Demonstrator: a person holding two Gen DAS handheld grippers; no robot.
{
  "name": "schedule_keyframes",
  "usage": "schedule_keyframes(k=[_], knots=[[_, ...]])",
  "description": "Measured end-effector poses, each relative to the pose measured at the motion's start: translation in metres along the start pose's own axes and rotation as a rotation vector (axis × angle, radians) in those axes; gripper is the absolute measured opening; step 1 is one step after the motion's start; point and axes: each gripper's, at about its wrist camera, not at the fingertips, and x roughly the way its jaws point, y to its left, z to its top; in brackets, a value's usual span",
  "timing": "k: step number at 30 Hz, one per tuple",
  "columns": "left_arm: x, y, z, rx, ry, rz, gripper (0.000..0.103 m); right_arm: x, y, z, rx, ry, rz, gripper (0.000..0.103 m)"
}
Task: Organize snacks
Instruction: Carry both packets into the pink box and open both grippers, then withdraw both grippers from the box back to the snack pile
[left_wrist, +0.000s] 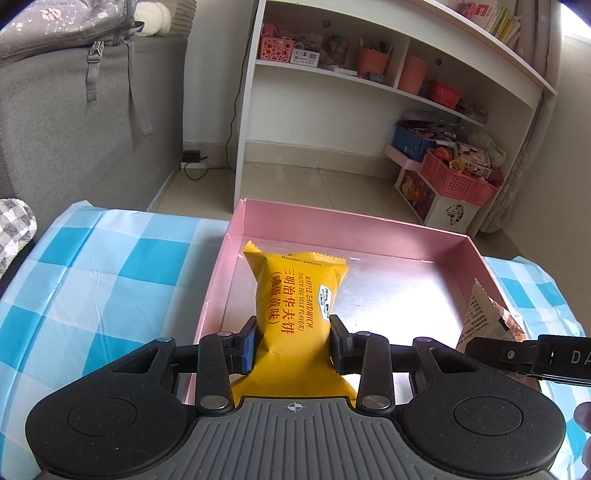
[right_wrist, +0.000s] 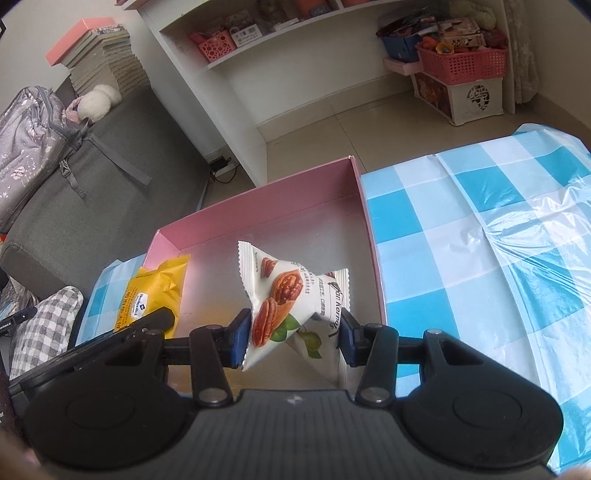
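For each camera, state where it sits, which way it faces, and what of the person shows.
Left wrist: on the left gripper, angled down at its yellow waffle packet; fingertip at right edge.
Right wrist: on the right gripper, angled down at its pecan packet; no body part identifiable.
Shared: pink box, both packets, checked tablecloth.

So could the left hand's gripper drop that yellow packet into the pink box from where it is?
Probably yes. The left gripper holds the yellow packet over the pink box, whose floor beneath looks bare. The right gripper, holding the pecan packet, sits well to the side.
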Motion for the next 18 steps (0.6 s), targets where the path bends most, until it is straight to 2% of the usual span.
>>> schedule_keyframes(k=[6,9,11,12,14,18], knots=[[0.005,-0.004,-0.004,0.019,0.001,0.007,0.036,0.0,0.0,-0.001,-0.001,0.003,0.01,0.044],[0.005,-0.007,-0.004,0.034,0.006,0.007,0.041,-0.001,0.0,0.0,-0.001,-0.002,0.007,0.048],[0.003,-0.008,-0.004,0.044,-0.002,0.021,0.051,-0.004,-0.002,0.001,0.015,-0.002,0.031,0.054],[0.001,-0.008,-0.004,0.046,-0.006,0.02,0.059,-0.006,-0.002,0.002,0.02,-0.007,0.036,0.058],[-0.002,-0.008,-0.004,0.044,-0.007,0.007,0.065,-0.01,-0.001,0.003,0.022,-0.023,0.022,0.068],[-0.014,-0.008,-0.003,0.046,-0.003,0.004,0.078,-0.018,-0.004,0.004,0.035,-0.024,0.026,0.072]])
